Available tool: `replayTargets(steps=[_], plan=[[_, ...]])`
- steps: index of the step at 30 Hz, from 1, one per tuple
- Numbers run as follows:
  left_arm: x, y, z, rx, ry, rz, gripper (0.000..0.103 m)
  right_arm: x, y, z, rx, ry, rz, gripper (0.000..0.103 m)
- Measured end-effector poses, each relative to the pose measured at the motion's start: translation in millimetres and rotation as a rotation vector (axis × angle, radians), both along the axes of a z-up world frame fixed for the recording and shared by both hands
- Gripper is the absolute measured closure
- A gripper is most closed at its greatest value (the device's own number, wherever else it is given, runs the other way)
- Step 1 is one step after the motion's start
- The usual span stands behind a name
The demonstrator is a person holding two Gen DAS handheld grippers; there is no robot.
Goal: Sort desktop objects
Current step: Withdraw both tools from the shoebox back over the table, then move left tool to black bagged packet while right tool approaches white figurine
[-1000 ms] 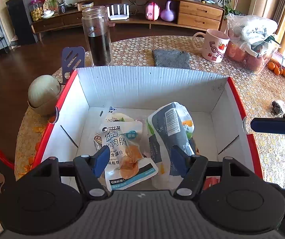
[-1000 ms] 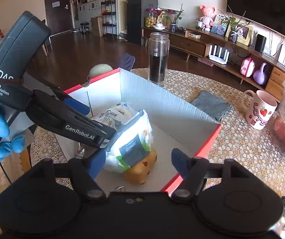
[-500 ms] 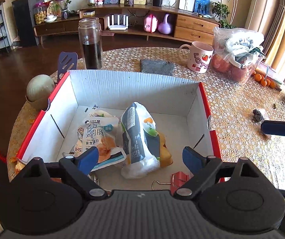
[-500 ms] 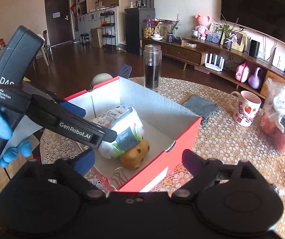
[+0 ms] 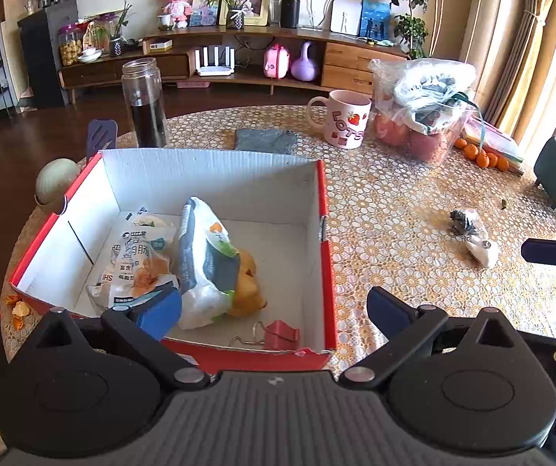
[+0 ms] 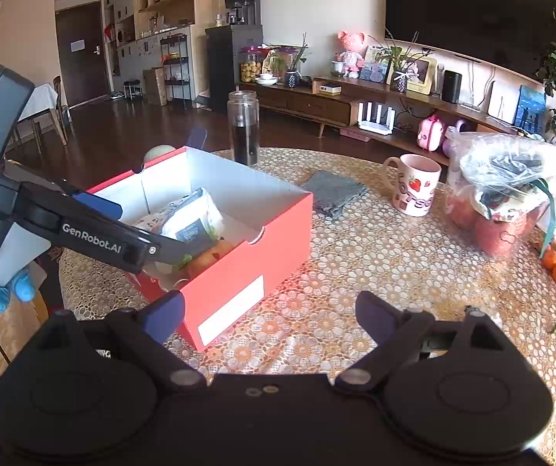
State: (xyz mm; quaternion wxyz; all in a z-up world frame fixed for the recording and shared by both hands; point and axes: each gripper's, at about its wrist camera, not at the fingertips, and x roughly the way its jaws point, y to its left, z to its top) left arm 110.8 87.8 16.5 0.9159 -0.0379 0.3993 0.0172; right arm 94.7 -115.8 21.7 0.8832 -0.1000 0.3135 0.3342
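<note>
Over the red box, both tools stand apart and empty.
Left tool is opening, its jaws now clear of the snack packet lying inside; right tool has backed off over the surface, so that drop looks done.

1 box, 2 snack packs, 1 mug, 1 jar, 1 clip.

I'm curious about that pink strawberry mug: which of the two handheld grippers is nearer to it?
Right. The right gripper hovers over open table, the mug ahead. The left gripper, its jaws opening, hangs over the red box, farther away.
</note>
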Motion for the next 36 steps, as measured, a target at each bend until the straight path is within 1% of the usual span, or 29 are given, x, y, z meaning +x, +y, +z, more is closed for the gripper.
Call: replayTargets(steps=[4, 9, 17, 24, 29, 36], plan=[[-4.1, -23.0, 3.1, 0.003, -0.015, -0.027, 0.001, -3.0, -26.8, -1.3, 0.004, -0.004, -0.043, 0.008], [-3.7, -54.7, 1.9, 0.017, -0.01, -0.081, 0.001, -2.1, -61.6, -6.2, 0.006, -0.003, -0.11, 0.008], [8.3, -104.7, -1.8, 0.028, 0.001, -0.162, 0.001, -1.2, -108.4, -19.2, 0.006, -0.01, -0.195, 0.008], [32.4, -149.0, -11.3, 0.049, 0.021, -0.221, 0.001, 3.2, -140.6, -29.4, 0.0, -0.012, -0.239, 0.008], [54.0, -179.4, -18.9, 0.057, 0.03, -0.259, 0.001, 13.1, -162.3, -43.6, -0.001, 0.002, -0.271, 0.007], [91.8, -204.9, -29.4, 0.065, 0.041, -0.265, 0.001, 36.8, -173.0, -63.0, -0.014, 0.005, -0.278, 0.007]])
